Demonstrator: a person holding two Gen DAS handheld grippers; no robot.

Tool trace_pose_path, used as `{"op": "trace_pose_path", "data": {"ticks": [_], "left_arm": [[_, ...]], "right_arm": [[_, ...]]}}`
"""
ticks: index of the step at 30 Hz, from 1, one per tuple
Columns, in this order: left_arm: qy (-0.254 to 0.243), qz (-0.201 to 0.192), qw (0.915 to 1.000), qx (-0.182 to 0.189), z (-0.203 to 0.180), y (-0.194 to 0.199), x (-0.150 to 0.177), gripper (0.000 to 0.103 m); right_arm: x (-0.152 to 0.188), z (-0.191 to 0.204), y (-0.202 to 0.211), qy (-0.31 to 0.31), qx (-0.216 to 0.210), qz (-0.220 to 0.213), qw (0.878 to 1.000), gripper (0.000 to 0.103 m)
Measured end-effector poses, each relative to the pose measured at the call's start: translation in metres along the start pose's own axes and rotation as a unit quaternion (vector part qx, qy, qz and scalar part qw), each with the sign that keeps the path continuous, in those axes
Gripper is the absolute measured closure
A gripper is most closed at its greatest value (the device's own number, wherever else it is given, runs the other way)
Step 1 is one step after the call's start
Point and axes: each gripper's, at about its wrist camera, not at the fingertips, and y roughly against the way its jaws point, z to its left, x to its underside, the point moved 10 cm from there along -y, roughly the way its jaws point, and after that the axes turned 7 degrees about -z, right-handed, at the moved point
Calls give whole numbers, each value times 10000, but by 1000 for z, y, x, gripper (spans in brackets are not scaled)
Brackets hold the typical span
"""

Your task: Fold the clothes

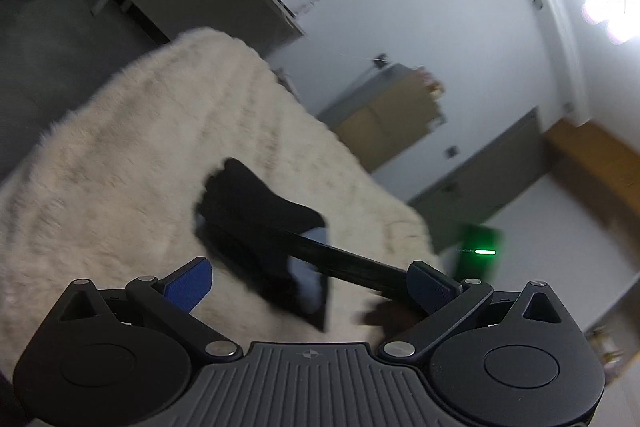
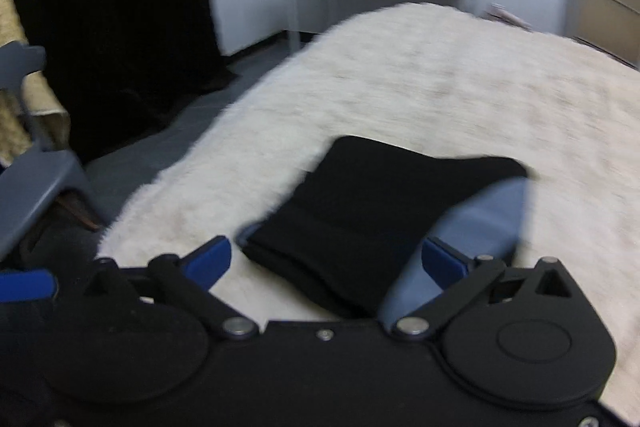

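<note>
The black folded garment with a pale blue lining (image 2: 360, 211) lies as a compact bundle on the shaggy cream rug (image 2: 440, 87), both the left gripper (image 1: 308, 281) and right gripper (image 2: 340, 259) spread wide, holding nothing, so a careless brush could flip its loose layers open.

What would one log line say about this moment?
garment: black, folded, on cream fluffy blanket | left gripper: open | right gripper: open, garment between fingers
</note>
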Motion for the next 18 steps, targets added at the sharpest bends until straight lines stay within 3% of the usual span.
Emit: {"op": "trace_pose_path", "data": {"ticks": [2, 4, 8, 12, 15, 18], "left_arm": [[-182, -17, 9995, -267, -2, -1, 0, 0], [-290, 8, 9986, -437, -4, -2, -1, 0], [-438, 157, 9954, -835, -4, -4, 3, 0], [-931, 344, 9885, -1138, -11, -8, 6, 0], [-1117, 568, 9852, -1170, -20, -10, 11, 0], [-1141, 1069, 9817, -1088, -28, -25, 19, 0]], "right_arm": [[1, -18, 21, -333, 460, 103, 9983, 0], [2, -27, 38, -514, 630, 109, 9966, 0], [5, -35, 67, -464, 859, -17, 9952, 0], [7, -30, 85, -294, 970, 52, 9948, 0], [3, -25, 94, -275, 909, -59, 9955, 0], [1, -27, 93, -465, 907, -204, 9946, 0]]}}
